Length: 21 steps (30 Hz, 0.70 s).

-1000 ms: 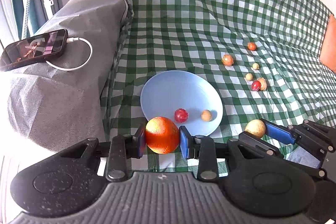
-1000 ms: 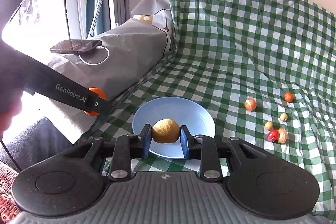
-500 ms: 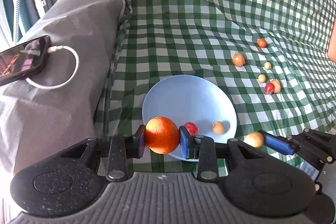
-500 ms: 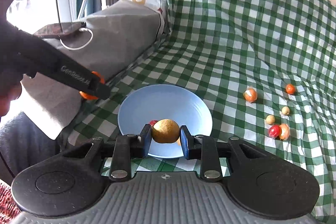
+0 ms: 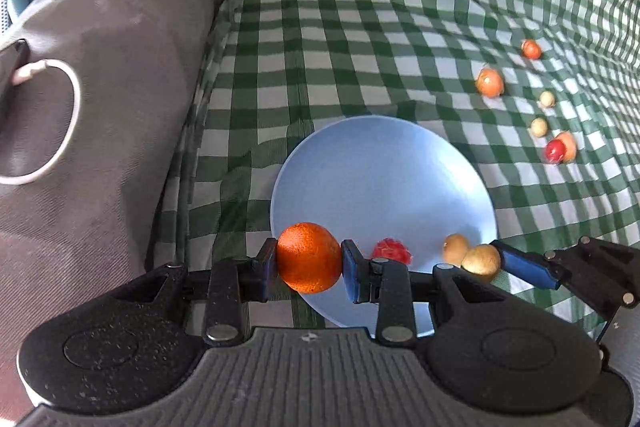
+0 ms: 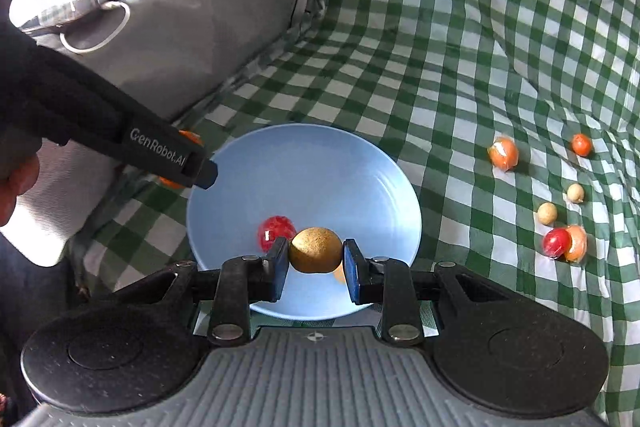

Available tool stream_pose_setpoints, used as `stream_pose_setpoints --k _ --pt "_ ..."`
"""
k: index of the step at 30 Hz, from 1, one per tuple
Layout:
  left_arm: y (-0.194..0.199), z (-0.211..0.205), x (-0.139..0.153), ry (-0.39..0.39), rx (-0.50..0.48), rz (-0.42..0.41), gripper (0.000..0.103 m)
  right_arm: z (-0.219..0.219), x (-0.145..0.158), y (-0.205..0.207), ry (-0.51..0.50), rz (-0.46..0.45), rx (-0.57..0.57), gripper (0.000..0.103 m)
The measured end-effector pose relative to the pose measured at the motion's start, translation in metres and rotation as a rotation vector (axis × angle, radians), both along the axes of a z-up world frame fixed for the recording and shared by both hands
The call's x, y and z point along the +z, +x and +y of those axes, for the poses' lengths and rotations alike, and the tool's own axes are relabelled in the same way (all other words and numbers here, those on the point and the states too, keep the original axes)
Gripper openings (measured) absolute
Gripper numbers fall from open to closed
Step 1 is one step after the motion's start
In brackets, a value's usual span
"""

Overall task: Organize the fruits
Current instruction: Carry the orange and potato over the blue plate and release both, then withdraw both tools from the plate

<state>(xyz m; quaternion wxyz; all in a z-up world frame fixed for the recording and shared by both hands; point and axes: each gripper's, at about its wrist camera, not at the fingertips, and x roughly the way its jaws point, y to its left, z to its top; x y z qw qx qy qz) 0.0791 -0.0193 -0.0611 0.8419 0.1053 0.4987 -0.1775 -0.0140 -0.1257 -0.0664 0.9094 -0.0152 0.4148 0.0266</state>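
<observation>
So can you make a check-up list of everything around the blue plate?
Surface: green checked cloth, wrinkled.
Job's things: blue plate holds a red fruit and a tan one; six small fruits loose on the cloth.
Clutter: phone on grey cover.
Grippers: left hand-held gripper shut on orange; right hand-held gripper shut on brown fruit.
Cables: white cable, looped, plugged into phone.
Surroundings: nothing seen clearly.

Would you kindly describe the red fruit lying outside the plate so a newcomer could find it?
Start at the round light-blue plate on the green-checked cloth, then look right to the loose fruits. The small glossy red fruit lies nearest the camera, touching a pale orange one; it is the only red one there.
</observation>
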Motion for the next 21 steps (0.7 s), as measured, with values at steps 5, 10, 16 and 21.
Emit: stream_pose_setpoints --k 5,10,16,21 --pt "0.010 -0.006 -0.013 0.032 -0.010 0.011 0.037 -0.002 -0.012 0.013 0.009 0.028 -0.006 0.030" --pt "0.010 -0.011 -0.003 0.008 -0.039 -0.058 0.087 -0.001 -0.016 0.025 -0.001 0.026 0.007 0.036" --pt "-0.015 -0.006 0.033 0.000 -0.081 -0.188 0.103 0.001 0.006 0.017 -0.019 -0.026 0.033 0.083" --pt "-0.044 0.018 0.046 0.018 -0.031 -0.163 0.103 0.003 0.025 -0.018 0.008 -0.016 0.020 0.090"
